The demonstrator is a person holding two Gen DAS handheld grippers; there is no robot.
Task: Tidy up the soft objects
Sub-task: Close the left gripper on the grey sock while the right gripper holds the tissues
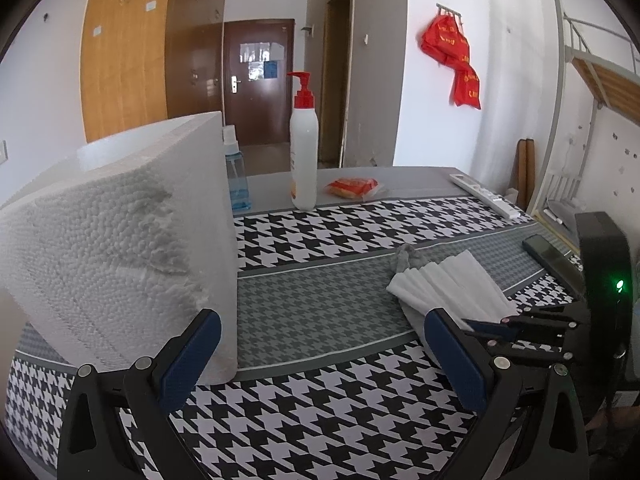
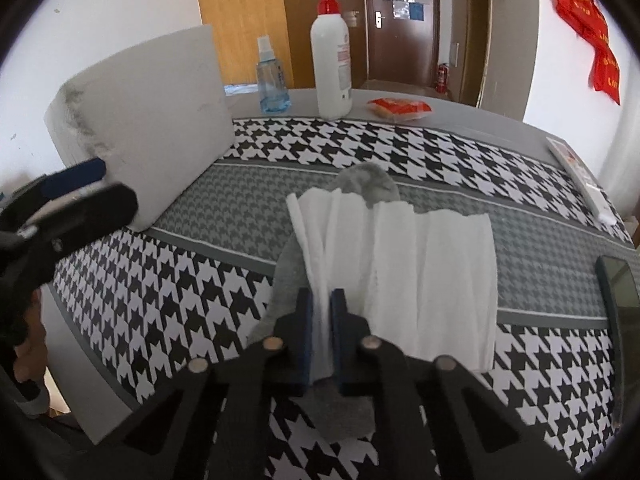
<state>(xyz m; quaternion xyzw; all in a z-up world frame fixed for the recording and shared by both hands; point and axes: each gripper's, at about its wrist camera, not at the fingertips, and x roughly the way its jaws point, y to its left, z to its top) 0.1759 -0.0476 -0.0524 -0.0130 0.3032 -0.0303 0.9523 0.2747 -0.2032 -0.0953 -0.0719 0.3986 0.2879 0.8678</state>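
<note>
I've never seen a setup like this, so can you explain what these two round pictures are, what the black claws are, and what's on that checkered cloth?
A person holds a two-finger gripper in each hand, and each carries a fisheye camera looking along its fingers.

One picture looks from the left gripper, which is open beside a white foam block.

The other looks from the right gripper, pinched shut on a folded white paper towel lying over a grey sock.

The houndstooth tablecloth also carries a pump bottle, a blue spray bottle, an orange snack packet, a white remote control and a dark phone.
</note>
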